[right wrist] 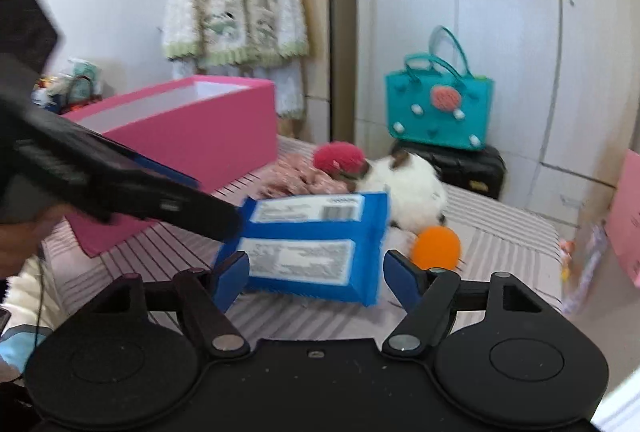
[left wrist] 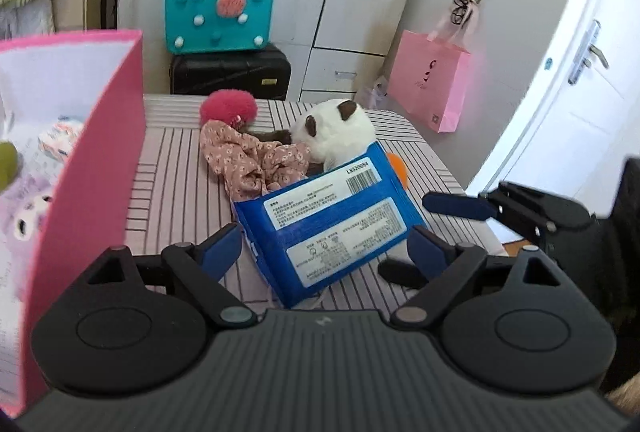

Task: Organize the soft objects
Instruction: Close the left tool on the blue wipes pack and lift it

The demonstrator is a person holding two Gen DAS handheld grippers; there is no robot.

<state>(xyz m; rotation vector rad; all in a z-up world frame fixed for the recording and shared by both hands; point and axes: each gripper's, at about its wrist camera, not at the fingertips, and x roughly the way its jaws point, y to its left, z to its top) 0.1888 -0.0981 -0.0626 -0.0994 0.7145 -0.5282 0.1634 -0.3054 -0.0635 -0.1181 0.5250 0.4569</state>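
Blue plastic, soft and rectangular, the tissue pack [left wrist: 332,224] shows white printed labels and a barcode. It lies on the striped bench [left wrist: 176,168], propped against the plush panda [left wrist: 336,130], its long axis slanting up toward it. Left tongs [left wrist: 326,252] and right tongs [right wrist: 316,280] gape wide, holding nothing.

On the blue pack [left wrist: 332,224] I can read a code, "LX220054", above a barcode; its white labels' small print stays illegible to me.

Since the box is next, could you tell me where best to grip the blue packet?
Grip the blue packet across its short width, coming from the near, open side with jaws straddling its long edges. It lies propped on the panda plush, so the raised far end is crowded.
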